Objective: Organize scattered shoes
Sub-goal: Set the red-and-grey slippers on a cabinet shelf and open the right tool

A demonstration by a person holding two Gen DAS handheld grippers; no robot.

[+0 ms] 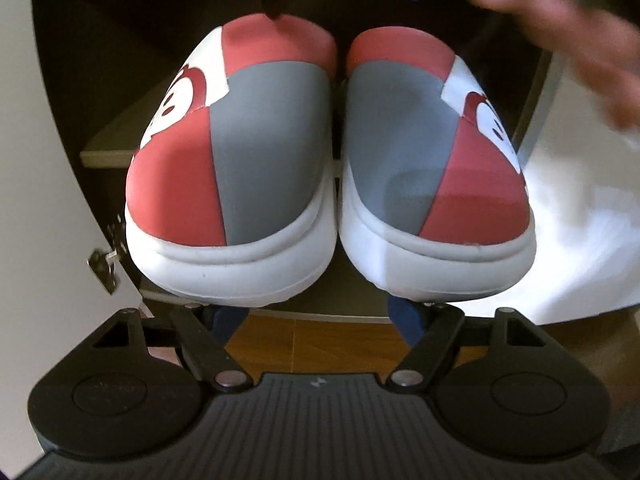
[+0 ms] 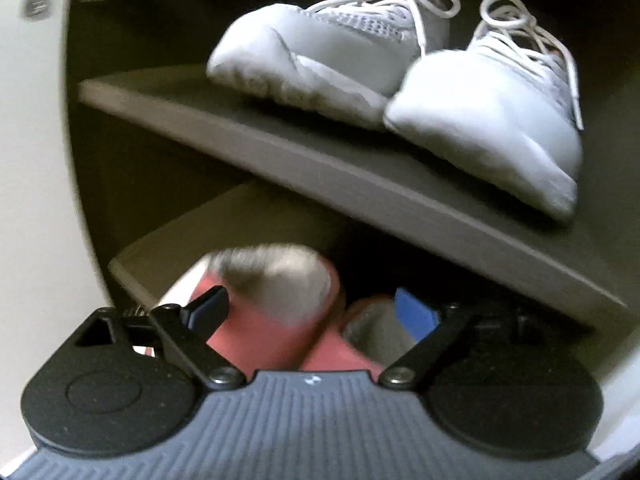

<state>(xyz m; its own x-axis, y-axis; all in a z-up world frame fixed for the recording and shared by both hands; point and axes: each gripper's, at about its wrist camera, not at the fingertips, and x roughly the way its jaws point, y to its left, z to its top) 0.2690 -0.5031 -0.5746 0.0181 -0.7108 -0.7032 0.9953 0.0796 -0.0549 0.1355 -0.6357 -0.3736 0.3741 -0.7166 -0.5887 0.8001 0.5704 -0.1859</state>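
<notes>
Noted a dark cabinet [image 2: 140, 140] standing open, with a white door [image 1: 48, 160] at the left edge of the left wrist view. Found two shelves inside: an upper shelf [image 2: 320, 168] and a lower shelf [image 2: 200, 232].

Observed a pair of white laced sneakers [image 2: 320, 56] side by side on the upper shelf, toes toward the front, touching each other.

Recorded a pair of red, grey and white slippers [image 1: 240, 160] side by side and almost touching, toes out toward the left gripper [image 1: 314, 316]. Placed them below the upper shelf, at the lower shelf; blur hides how they sit.

Saw the left gripper low in front of the slipper toes, fingers apart, tips hidden under the soles. Cannot tell whether released or grasping.

Saw the right gripper [image 2: 312, 304] above the slipper heels, released, fingers spread wide on either side with neither pressing on a slipper.

Noted a blurred hand [image 1: 560, 52] at the upper right of the left wrist view, beyond the slippers.

Logged a metal hinge [image 1: 104, 268] on the door, just left of the slippers.
</notes>
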